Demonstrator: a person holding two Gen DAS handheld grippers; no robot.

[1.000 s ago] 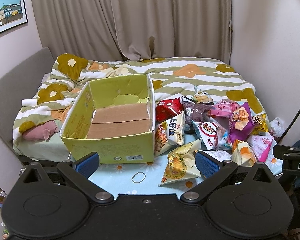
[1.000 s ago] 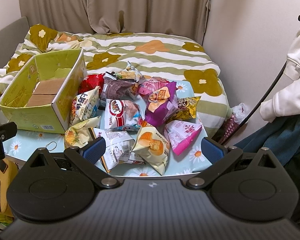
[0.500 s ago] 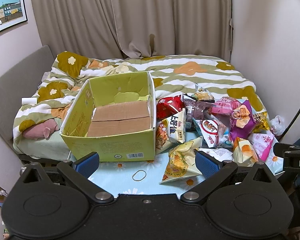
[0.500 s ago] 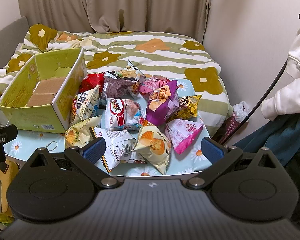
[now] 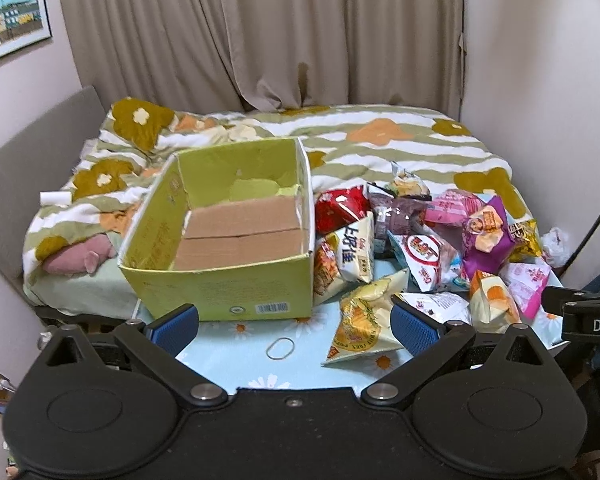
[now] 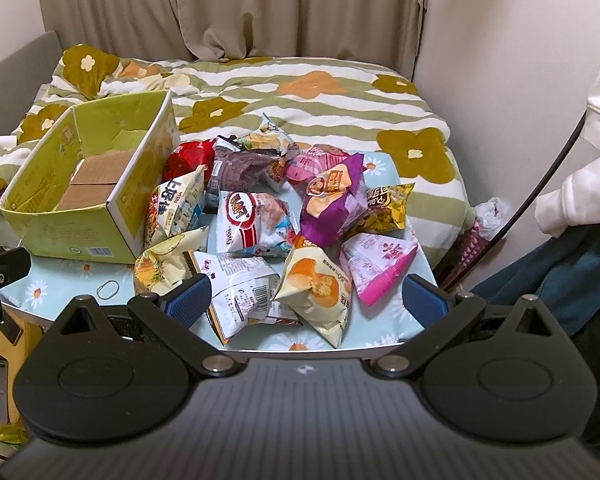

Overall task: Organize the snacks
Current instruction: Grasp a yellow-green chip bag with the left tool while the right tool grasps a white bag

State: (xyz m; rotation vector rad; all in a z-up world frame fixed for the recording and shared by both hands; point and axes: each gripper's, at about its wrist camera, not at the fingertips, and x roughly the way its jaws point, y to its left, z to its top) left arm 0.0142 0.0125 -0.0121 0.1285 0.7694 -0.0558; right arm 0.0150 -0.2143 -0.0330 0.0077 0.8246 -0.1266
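Observation:
An open yellow-green cardboard box (image 5: 220, 292) stands empty on the left of a small floral table (image 5: 228, 364); it also shows in the right wrist view (image 6: 72, 232). A pile of several snack bags lies to its right: a purple bag (image 6: 332, 204), a pink bag (image 6: 376, 268), a white and red bag (image 6: 252, 224), a yellow chip bag (image 5: 364, 320). My left gripper (image 5: 294, 326) is open and empty, held above the table's near edge. My right gripper (image 6: 306, 302) is open and empty, above a cream bag (image 6: 316, 284).
A rubber band (image 5: 280, 348) lies on the table in front of the box. A bed with a flowered quilt (image 5: 380, 140) is behind the table. Walls and a curtain (image 5: 300, 32) close the back. A person's white sleeve (image 6: 580, 160) is at the right.
Both grippers have moved slightly forward and lower toward the table. Nothing on the table has moved.

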